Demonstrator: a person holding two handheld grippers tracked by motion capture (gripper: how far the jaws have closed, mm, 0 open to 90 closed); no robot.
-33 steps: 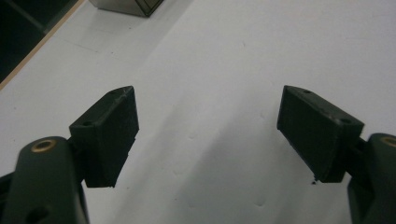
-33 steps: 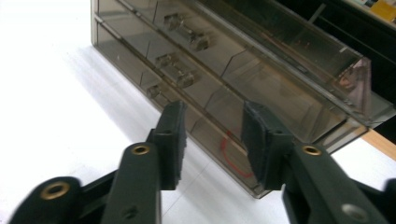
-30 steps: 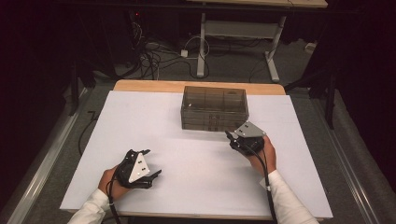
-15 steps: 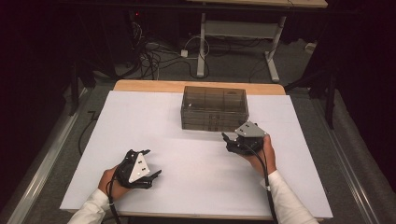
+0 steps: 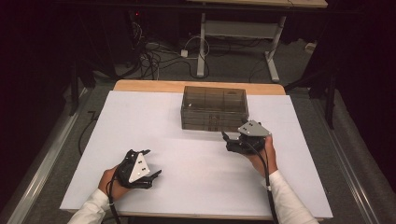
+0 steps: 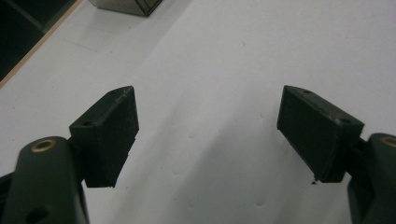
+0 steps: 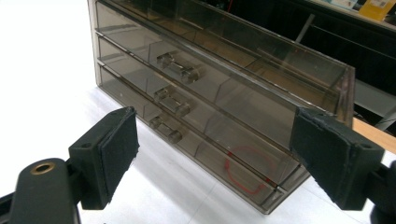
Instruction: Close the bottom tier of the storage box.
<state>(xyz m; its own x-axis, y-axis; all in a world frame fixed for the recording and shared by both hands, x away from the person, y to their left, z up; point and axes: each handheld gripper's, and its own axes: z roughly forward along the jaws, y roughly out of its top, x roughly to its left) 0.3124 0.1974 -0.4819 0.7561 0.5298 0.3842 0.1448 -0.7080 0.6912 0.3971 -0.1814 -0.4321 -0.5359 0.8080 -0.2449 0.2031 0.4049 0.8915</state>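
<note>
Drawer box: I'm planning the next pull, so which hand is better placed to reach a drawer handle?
Right. The right tool sits just before the drawer box, jaws open, facing its handles. The left tool rests farther away over the table.

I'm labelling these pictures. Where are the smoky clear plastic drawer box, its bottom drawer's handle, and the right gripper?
Smoky clear plastic drawer box [image 5: 214, 99]: high view, on its top panel.
Bottom drawer's handle [image 7: 166, 129]: right gripper view, on the clear bar.
Right gripper [image 5: 232, 142]: high view, midway between its open black jaws.

Lab: white-covered table [image 5: 140, 121], cable tangle [image 5: 154, 53] on floor, metal bench frame [image 5: 233, 28].
</note>
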